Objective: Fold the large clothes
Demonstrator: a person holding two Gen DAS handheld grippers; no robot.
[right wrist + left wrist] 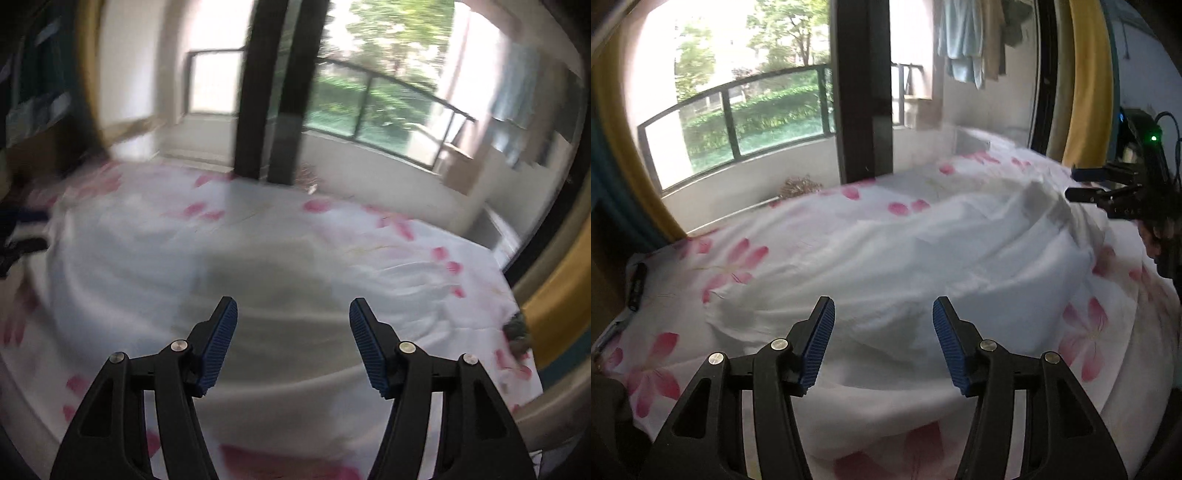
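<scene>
A large white garment (894, 266) lies spread and wrinkled across the bed, with a raised fold toward its far right end. My left gripper (883, 314) hangs open above its near edge, nothing between the blue pads. In the left wrist view my right gripper (1075, 182) shows at the far right, open, above the garment's raised end. The right wrist view is blurred by motion; there the white garment (266, 280) fills the middle of the bed and my right gripper (293, 314) stands open over it with nothing between its fingers.
The bed sheet (665, 354) is white with pink flowers. A dark slim object (637, 286) lies at the bed's left edge. Behind the bed are a dark pillar (862, 88), a balcony railing (738, 110), hanging clothes (964, 37) and yellow curtains (1086, 74). A person's head (1160, 236) is at the right.
</scene>
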